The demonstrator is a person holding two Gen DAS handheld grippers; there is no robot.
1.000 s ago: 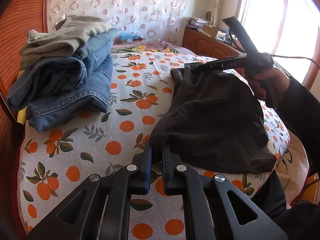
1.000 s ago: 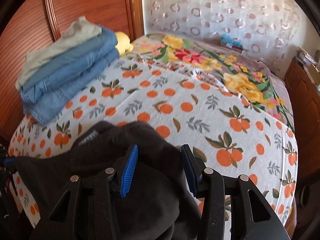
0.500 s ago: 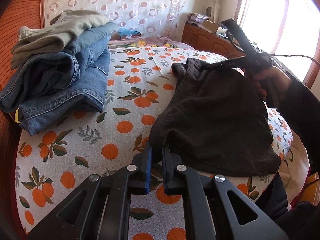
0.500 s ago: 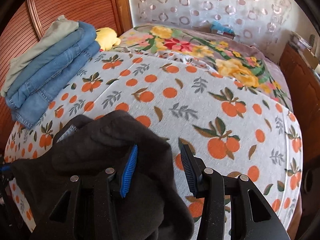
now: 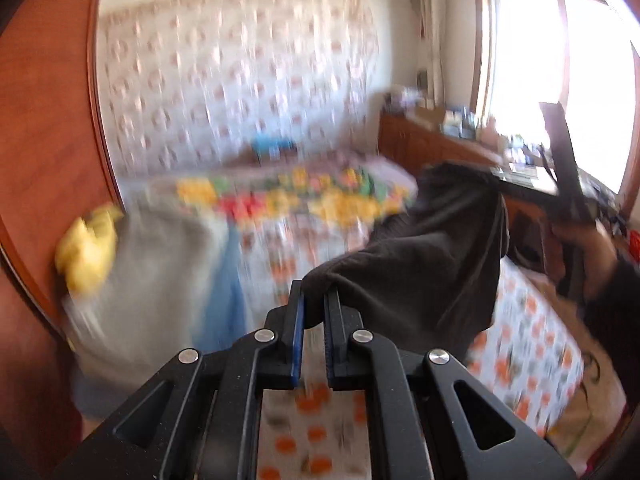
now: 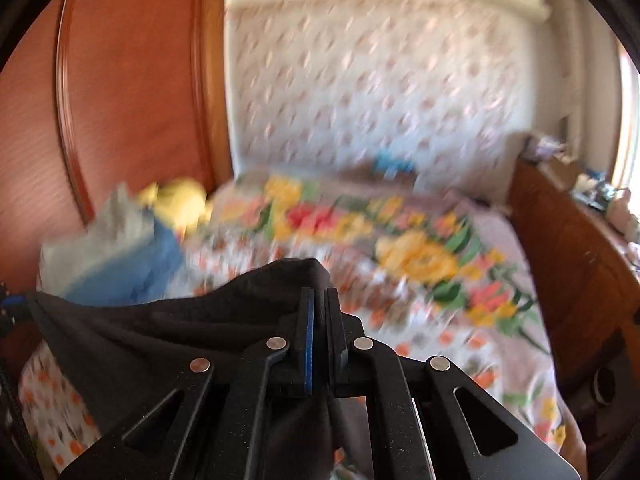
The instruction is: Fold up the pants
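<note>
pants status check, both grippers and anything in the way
Left gripper shut on dark pants. Right gripper shut on them too. Pants lifted, slung between both. Folded clothes pile ahead left; views blurred.

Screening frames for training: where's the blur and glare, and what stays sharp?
Left wrist: bed and clothes pile motion-smeared, window blown out, left gripper and dark pants sharp. Right wrist: background smeared, right gripper crisp.
</note>
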